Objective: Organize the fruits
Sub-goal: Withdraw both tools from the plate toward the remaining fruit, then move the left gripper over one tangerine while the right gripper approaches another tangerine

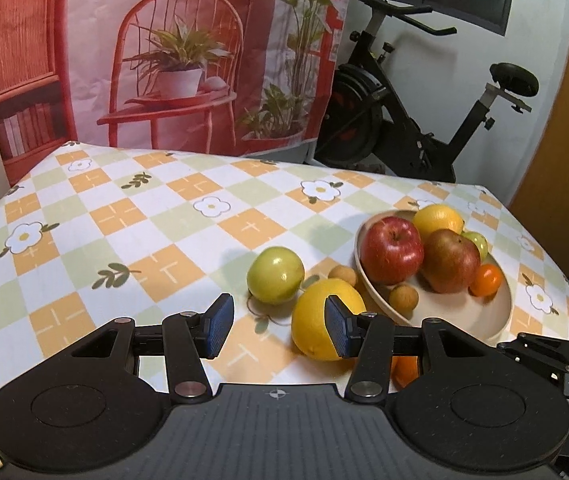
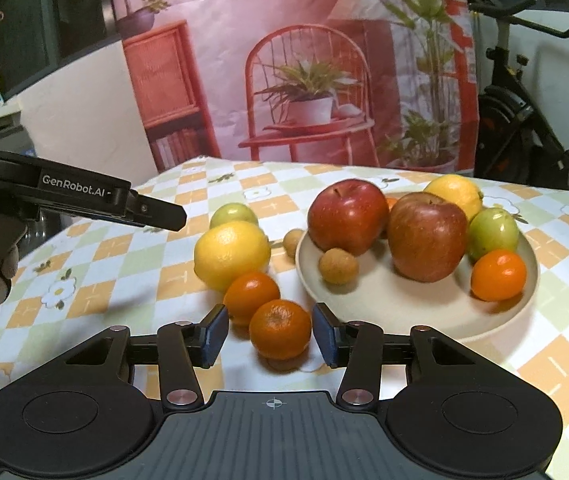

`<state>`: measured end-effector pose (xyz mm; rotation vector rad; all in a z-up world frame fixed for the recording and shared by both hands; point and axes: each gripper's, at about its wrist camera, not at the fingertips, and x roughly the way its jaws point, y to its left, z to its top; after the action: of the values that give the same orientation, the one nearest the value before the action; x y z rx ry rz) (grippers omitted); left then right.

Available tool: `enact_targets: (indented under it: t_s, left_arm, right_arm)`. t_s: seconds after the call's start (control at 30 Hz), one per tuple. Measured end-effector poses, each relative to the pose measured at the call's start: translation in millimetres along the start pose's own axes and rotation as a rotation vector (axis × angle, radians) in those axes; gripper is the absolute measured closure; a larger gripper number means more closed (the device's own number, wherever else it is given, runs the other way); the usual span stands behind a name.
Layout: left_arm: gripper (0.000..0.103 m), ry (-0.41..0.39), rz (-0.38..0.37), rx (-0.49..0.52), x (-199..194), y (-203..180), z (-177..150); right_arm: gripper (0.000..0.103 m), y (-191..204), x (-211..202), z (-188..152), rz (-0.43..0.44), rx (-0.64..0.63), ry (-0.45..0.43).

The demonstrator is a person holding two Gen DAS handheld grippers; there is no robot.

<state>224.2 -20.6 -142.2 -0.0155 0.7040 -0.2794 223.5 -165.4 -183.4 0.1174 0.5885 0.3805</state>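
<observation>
Left view: my left gripper (image 1: 278, 326) hangs open over the cloth beside the lemon (image 1: 324, 320). Right view: my right gripper (image 2: 270, 334) gapes around the nearest tangerine (image 2: 280, 330); I should centre, squeeze gently, then lift toward the plate (image 2: 404, 312).

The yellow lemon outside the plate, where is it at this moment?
In the right wrist view the lemon lies on the tablecloth left of the plate, with a green fruit behind it and an orange in front.
</observation>
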Motion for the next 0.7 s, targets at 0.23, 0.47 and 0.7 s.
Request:
enact_targets:
  t_s: [0.23, 0.47, 0.7]
  left_arm:
    - [0.051, 0.025, -0.013, -0.004, 4, -2, -9]
    - [0.051, 0.038, -0.019, -0.019, 6, 0, -12]
    - [0.051, 0.048, -0.028, -0.016, 7, -3, -14]
  right_arm:
    - [0.061, 3, 10, 0, -0.016, -0.027, 0.03]
    - [0.061, 10, 17, 2, -0.024, -0.069, 0.043]
    - [0.069, 10, 15, -1, -0.047, -0.082, 0.031]
